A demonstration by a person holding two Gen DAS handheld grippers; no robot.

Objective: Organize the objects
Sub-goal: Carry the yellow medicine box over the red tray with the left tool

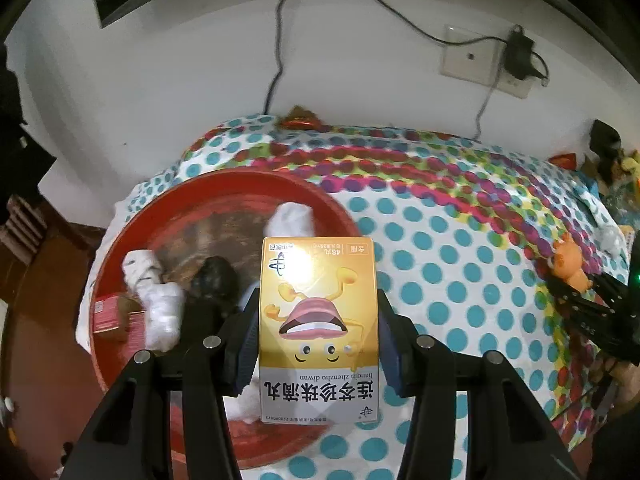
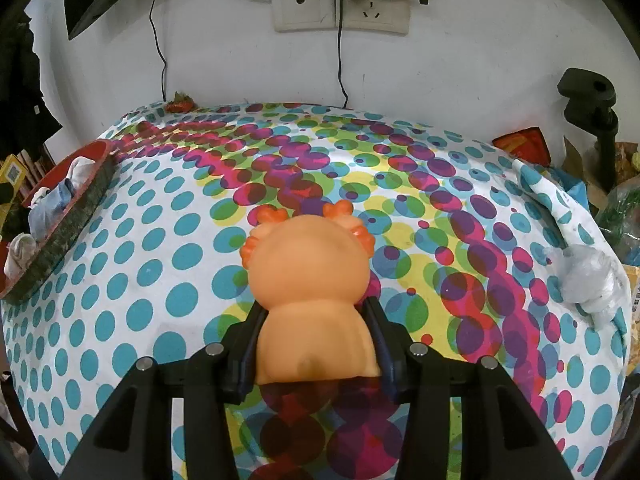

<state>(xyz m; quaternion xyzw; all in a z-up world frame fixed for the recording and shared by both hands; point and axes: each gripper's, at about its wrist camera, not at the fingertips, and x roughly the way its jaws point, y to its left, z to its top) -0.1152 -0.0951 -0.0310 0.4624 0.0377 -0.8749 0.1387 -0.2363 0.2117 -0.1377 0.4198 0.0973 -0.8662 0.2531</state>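
Note:
My left gripper (image 1: 318, 320) is shut on a yellow and white medicine box (image 1: 318, 332), held over the right part of a round red tray (image 1: 224, 184). The tray holds white crumpled wads (image 1: 158, 300), a black lump (image 1: 212, 280) and a small red box (image 1: 116, 316). My right gripper (image 2: 314, 320) is shut on an orange rubber toy animal (image 2: 312, 276), held above the dotted tablecloth. The toy (image 1: 570, 264) and right gripper also show at the right edge of the left wrist view. The tray (image 2: 68, 208) shows at the left in the right wrist view.
The table has a colourful dotted cloth (image 2: 160, 240). A crumpled clear plastic wad (image 2: 588, 280) lies near its right edge. A wall with sockets (image 2: 340, 12) and hanging cables stands behind. Clutter and a black clamp (image 2: 592, 104) are at far right.

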